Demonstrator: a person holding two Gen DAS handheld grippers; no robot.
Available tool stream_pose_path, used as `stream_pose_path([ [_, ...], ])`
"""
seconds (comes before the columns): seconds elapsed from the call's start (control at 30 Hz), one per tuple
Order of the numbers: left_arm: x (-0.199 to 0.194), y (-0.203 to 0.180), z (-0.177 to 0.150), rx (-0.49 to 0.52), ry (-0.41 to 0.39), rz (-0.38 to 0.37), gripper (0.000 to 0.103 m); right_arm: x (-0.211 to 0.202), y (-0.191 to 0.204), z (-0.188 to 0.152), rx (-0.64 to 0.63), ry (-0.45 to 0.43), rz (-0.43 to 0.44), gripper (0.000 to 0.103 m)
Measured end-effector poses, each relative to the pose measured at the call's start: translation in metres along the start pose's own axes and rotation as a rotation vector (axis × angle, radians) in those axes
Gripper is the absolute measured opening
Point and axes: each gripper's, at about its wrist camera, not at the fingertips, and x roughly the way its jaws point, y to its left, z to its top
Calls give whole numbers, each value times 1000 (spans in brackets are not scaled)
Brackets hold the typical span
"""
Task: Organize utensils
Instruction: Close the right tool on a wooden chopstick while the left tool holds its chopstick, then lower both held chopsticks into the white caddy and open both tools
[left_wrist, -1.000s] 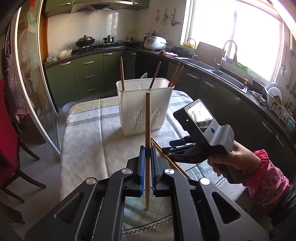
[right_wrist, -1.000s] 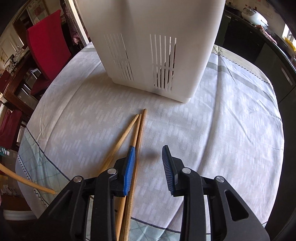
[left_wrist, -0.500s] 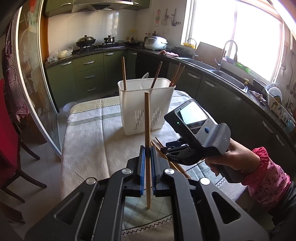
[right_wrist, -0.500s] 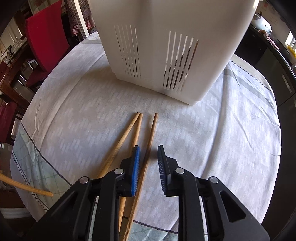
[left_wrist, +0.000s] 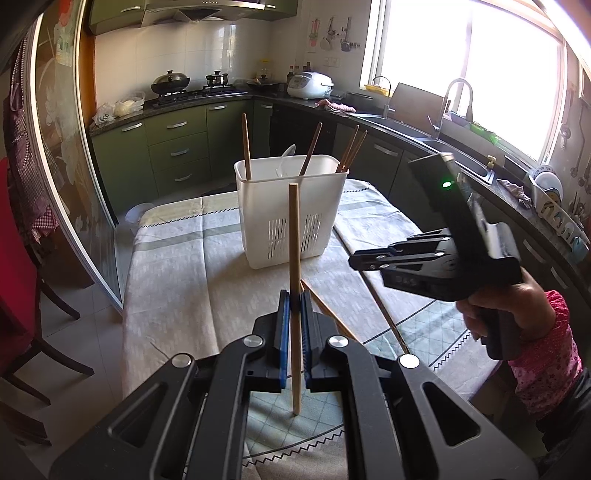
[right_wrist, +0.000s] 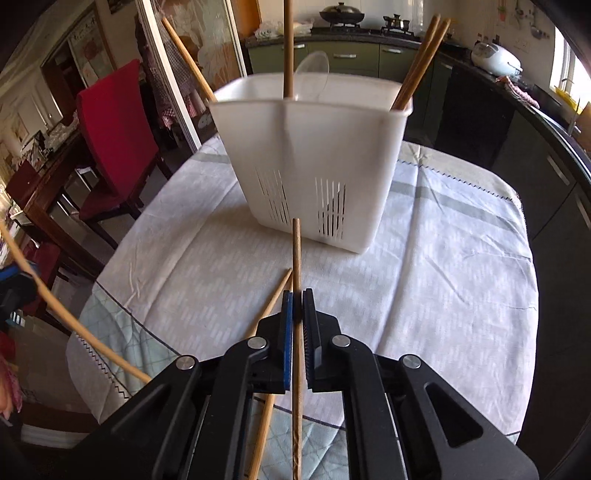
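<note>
A white slotted utensil holder (left_wrist: 291, 214) stands on the table and also shows in the right wrist view (right_wrist: 314, 158). Several wooden chopsticks and a clear spoon (right_wrist: 314, 70) stand in it. My left gripper (left_wrist: 294, 299) is shut on a wooden chopstick (left_wrist: 293, 236), held upright above the table's near end. My right gripper (right_wrist: 297, 299) is shut on another chopstick (right_wrist: 296, 266), lifted off the cloth and pointing at the holder. The right gripper shows in the left wrist view (left_wrist: 356, 260), raised at the right. Loose chopsticks (right_wrist: 275, 295) lie on the cloth below it.
The table carries a pale patterned cloth (right_wrist: 443, 258). A red chair (right_wrist: 114, 133) stands at the left. Green kitchen cabinets (left_wrist: 177, 147) and a counter with a sink (left_wrist: 454, 147) run behind and to the right. A sliding glass door (left_wrist: 59, 155) is at the left.
My right gripper closed on one chopstick from the cloth and lifted it up and back from the holder. My left gripper kept its chopstick upright, almost still.
</note>
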Motion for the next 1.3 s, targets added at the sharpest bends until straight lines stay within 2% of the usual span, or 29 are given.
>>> stream_pose_path([
  [0.17, -1, 0, 0, 6, -5, 6, 6, -69, -1, -22, 3, -135, 25, 6],
  [0.3, -4, 0, 1, 9, -9, 14, 6, -104, -5, -41, 2, -185, 30, 6],
  [0.5, -9, -4, 2, 18, -15, 25, 6, -135, -9, -56, 8, -226, 36, 6],
  [0.97, -17, -15, 20, 38, -39, 12, 6, -143, -14, -65, 18, -252, 45, 6],
  [1.1, -28, -16, 45, 42, -87, 9, 6, -144, -18, -68, 23, -249, 45, 6],
  [1.3, -43, -21, 104, 53, -179, 25, 6, -146, -27, -75, 42, -246, 49, 6],
])
